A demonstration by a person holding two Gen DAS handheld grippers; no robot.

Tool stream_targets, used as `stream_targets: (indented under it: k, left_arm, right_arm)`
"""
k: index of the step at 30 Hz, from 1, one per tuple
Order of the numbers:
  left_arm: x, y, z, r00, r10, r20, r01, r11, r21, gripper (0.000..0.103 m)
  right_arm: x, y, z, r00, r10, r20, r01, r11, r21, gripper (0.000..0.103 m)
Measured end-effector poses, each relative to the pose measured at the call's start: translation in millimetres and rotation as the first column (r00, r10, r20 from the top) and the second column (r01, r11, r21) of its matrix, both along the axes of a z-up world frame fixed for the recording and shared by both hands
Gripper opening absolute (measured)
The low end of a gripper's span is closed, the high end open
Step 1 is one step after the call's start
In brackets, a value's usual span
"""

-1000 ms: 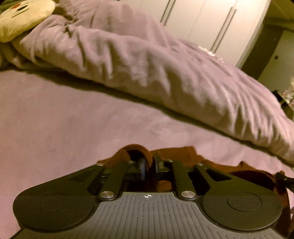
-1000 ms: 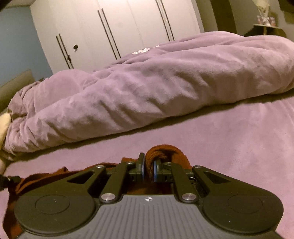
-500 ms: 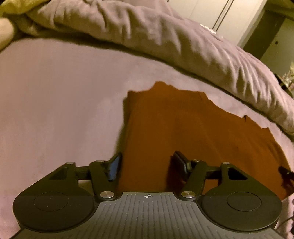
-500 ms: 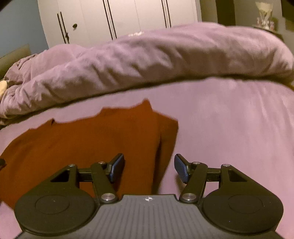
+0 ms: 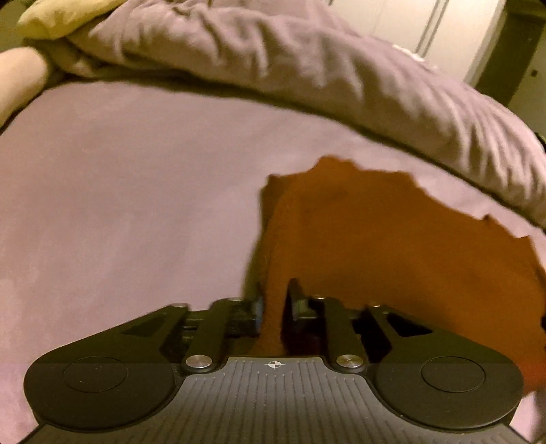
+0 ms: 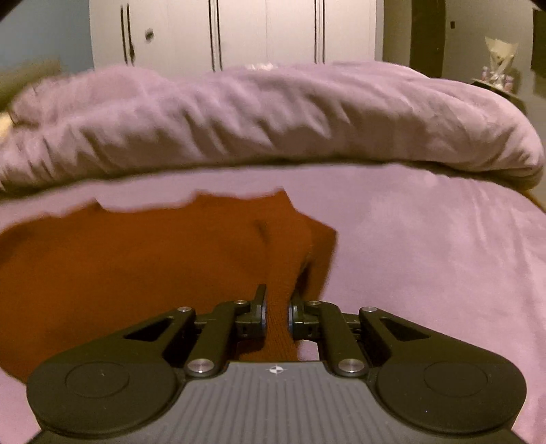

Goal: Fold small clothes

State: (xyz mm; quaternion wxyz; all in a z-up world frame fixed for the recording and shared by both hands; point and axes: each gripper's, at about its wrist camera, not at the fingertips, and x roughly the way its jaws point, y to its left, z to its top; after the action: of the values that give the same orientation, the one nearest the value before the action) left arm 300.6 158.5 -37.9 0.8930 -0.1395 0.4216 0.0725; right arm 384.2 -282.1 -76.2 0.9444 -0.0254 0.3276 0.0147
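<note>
A rust-brown knit garment (image 5: 375, 246) lies spread on the purple bed sheet (image 5: 119, 205). My left gripper (image 5: 274, 307) is shut on the garment's near left edge, and the cloth rises between its fingers. In the right wrist view the same garment (image 6: 136, 266) stretches to the left. My right gripper (image 6: 277, 310) is shut on its near right edge, a strip of knit cloth pinched between the pads. The garment's far edge lies close to the duvet.
A rumpled purple duvet (image 6: 256, 116) is piled along the far side of the bed. A pale pillow (image 5: 20, 78) sits at the far left. White wardrobe doors (image 6: 232, 30) stand behind. A side table with ornaments (image 6: 494, 75) is at the far right.
Both grippers let go of the bunched cloth and opened over the spread garment. They have now shut on its near edge, left and right.
</note>
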Motion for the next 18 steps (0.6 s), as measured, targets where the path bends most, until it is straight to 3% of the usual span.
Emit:
stream_targets:
  k: [2,4,7,8,9,11,12,15,18]
  left_arm:
    - [-4,-1,6,1.0,0.014,0.007,-0.014,1.0,0.028,0.039]
    - [-12,-3,17,1.0,0.014,0.015,-0.014,1.0,0.018,0.039]
    - [-30,-12,36,0.998,0.034,0.047,-0.033,0.999,-0.015,0.04]
    - [-37,-22,43,0.997,0.035,0.065,-0.034,0.999,-0.014,0.046]
    - [-39,-32,45,0.996,0.032,0.079,-0.032,0.999,-0.008,0.06]
    - [-40,-55,47,0.996,0.002,0.095,-0.002,1.0,-0.004,0.074]
    - [-36,-66,43,0.996,-0.034,0.087,0.034,0.999,-0.003,0.075]
    - [-21,-85,26,0.998,-0.054,0.035,0.05,0.995,0.091,0.075]
    - [-12,-86,17,0.999,-0.042,0.014,0.039,0.985,0.166,0.075]
  right_arm:
    - [0,0,-3,1.0,0.003,0.01,-0.003,1.0,-0.015,0.019]
    - [-3,-7,6,1.0,-0.03,0.003,0.03,0.999,0.029,0.032]
    - [-17,-11,22,0.997,-0.062,0.044,0.059,0.995,0.076,0.035]
    - [-24,-7,27,0.995,-0.065,0.075,0.06,0.996,0.072,0.035]
    - [-31,-2,31,0.993,-0.057,0.103,0.049,0.996,0.077,0.035]
    - [-43,17,33,0.992,-0.005,0.126,-0.009,0.994,0.112,0.035]
    - [-46,28,33,0.992,0.044,0.122,-0.06,0.989,0.134,0.036]
    - [-45,49,26,0.989,0.093,0.117,-0.113,0.978,0.178,0.036]
    - [-38,54,11,0.992,0.041,0.115,-0.048,0.997,0.057,0.036]
